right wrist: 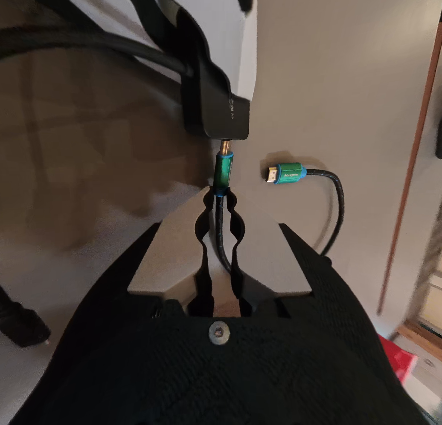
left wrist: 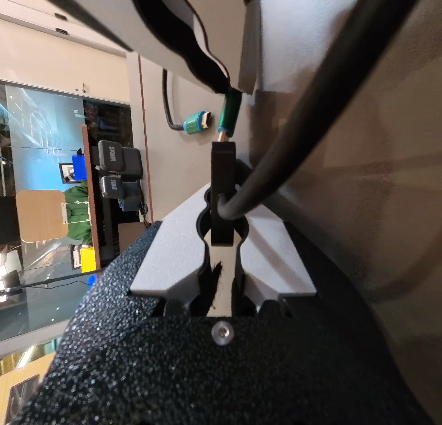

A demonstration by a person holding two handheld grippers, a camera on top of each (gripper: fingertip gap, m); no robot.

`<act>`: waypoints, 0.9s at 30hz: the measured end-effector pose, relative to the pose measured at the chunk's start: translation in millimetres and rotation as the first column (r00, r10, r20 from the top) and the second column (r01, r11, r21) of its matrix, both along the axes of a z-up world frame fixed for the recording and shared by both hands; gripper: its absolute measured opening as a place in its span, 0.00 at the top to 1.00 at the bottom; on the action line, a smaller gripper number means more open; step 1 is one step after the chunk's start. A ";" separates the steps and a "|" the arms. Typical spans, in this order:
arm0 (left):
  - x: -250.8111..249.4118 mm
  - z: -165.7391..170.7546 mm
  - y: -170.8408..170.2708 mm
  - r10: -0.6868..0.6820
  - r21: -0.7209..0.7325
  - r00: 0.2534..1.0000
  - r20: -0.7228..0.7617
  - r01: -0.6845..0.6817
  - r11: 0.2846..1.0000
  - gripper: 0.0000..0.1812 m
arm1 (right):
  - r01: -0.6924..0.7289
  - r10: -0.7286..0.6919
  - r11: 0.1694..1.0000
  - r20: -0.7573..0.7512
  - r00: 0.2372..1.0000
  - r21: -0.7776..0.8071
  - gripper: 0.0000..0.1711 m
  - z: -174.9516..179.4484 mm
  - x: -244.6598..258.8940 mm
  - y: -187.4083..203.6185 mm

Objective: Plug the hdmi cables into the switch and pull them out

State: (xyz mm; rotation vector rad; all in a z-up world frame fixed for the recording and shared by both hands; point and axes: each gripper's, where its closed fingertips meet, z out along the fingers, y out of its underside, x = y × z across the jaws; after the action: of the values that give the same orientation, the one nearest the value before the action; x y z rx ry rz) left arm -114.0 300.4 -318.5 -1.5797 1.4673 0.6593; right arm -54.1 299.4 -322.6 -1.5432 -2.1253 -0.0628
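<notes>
My left gripper is shut on the black HDMI switch, held edge-on above the grey table; a thick black cable leaves its side. My right gripper is shut on a green HDMI plug at its blue collar. The plug's gold tip sits partly inside the switch. In the left wrist view the same plug meets the switch's far end, with the right gripper behind it. A second green HDMI plug lies loose on the table, its braided cable curling away.
The grey table has a brown edge strip at the right. Beyond the edge in the left wrist view are black boxes, blue and yellow bins and a person in green. A red box sits at lower right. My right fingertips sit around 7 cm from my left ones.
</notes>
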 end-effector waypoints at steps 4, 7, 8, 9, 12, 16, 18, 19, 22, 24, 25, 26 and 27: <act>0.1 0.4 0.0 0.006 0.016 0.999 -0.044 -0.005 1.000 0.94 | -0.004 -0.003 0.997 0.086 0.996 0.079 0.96 0.9 2.0 2.0; -0.4 0.4 0.3 0.008 -0.012 1.000 0.007 -0.008 1.000 0.94 | -0.022 0.012 0.993 0.088 0.996 0.115 0.96 2.0 0.9 3.5; -0.6 0.3 0.3 0.011 -0.026 0.999 0.031 -0.010 1.000 0.94 | -0.032 0.020 0.990 0.089 0.996 0.134 0.96 2.4 0.2 4.6; -0.7 0.3 0.2 0.012 -0.040 0.999 0.049 -0.010 0.999 0.94 | -0.041 0.027 0.987 0.092 0.995 0.156 0.96 2.8 -0.5 5.9; -0.8 0.2 0.3 0.014 -0.061 0.998 0.058 -0.010 0.998 0.94 | -0.049 0.033 0.986 0.104 0.994 0.157 0.95 1.8 -1.6 8.1; -0.8 0.4 0.7 0.021 -0.102 0.995 0.095 -0.011 0.995 0.94 | -0.073 0.057 0.992 0.153 0.987 0.104 0.95 2.0 -1.8 9.8; -1.1 0.8 1.0 0.026 -0.123 0.993 0.118 -0.012 0.992 0.94 | -0.082 0.069 0.994 0.189 0.980 0.066 0.95 3.8 -1.8 10.2; -1.3 1.1 1.2 0.029 -0.134 0.991 0.130 -0.011 0.991 0.94 | -0.085 0.073 0.995 0.205 0.976 0.050 0.95 4.9 -2.1 10.8; -1.4 1.4 1.3 0.035 -0.166 0.986 0.161 -0.008 0.986 0.94 | -0.098 0.088 0.995 0.258 0.962 0.025 0.95 6.1 -2.4 11.9; -1.3 1.6 1.4 0.034 -0.176 0.984 0.176 -0.003 0.984 0.94 | -0.101 0.091 0.995 0.292 0.952 0.017 0.95 6.3 -2.4 12.4; -1.2 1.7 1.4 0.035 -0.181 0.982 0.187 0.000 0.984 0.94 | -0.100 0.091 0.995 0.305 0.948 0.015 0.95 6.1 -2.6 12.8; -1.2 1.9 1.4 0.032 -0.185 0.980 0.198 0.005 0.983 0.94 | -0.099 0.090 0.995 0.314 0.945 0.013 0.95 5.5 -3.1 13.0; -1.1 1.9 1.3 0.031 -0.191 0.977 0.210 0.009 0.982 0.94 | -0.099 0.090 0.995 0.320 0.943 0.012 0.95 4.5 -3.6 13.4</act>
State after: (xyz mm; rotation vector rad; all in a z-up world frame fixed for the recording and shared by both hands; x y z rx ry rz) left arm -115.2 301.7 -316.6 -1.7476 1.3951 0.3505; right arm -57.7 312.8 -318.1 -1.4936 -2.4337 -0.3280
